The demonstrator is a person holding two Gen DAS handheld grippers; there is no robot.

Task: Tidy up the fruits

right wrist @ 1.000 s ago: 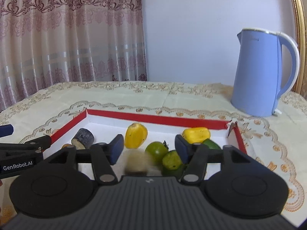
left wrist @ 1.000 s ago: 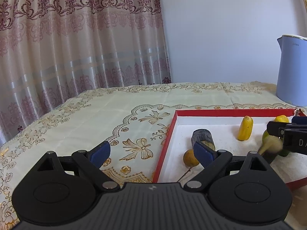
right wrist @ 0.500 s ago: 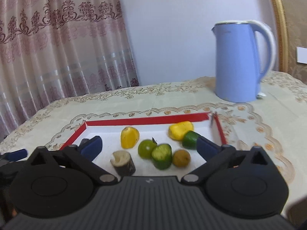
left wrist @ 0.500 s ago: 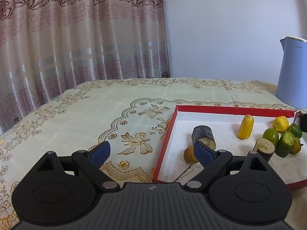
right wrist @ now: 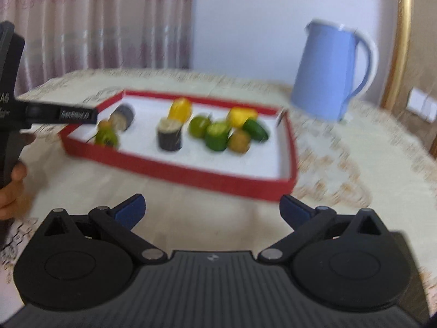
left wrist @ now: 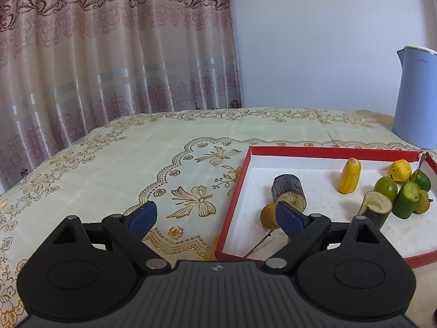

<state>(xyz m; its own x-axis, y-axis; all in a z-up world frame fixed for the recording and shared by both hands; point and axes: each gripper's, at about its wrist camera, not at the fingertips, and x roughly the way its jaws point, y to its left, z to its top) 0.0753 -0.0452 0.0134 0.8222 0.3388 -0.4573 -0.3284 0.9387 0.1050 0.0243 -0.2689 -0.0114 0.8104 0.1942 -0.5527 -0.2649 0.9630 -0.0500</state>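
Each camera sits low behind its own fingers, looking forward and slightly down. The left view has the red tray [left wrist: 235, 191] just past its right finger [left wrist: 289, 218]. The blurred right view holds the tray farther ahead of both fingers. Both share tray, fruit and the blue kettle [right wrist: 327, 71].

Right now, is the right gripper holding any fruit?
No. The right gripper is open and empty, over the tablecloth short of the red tray.
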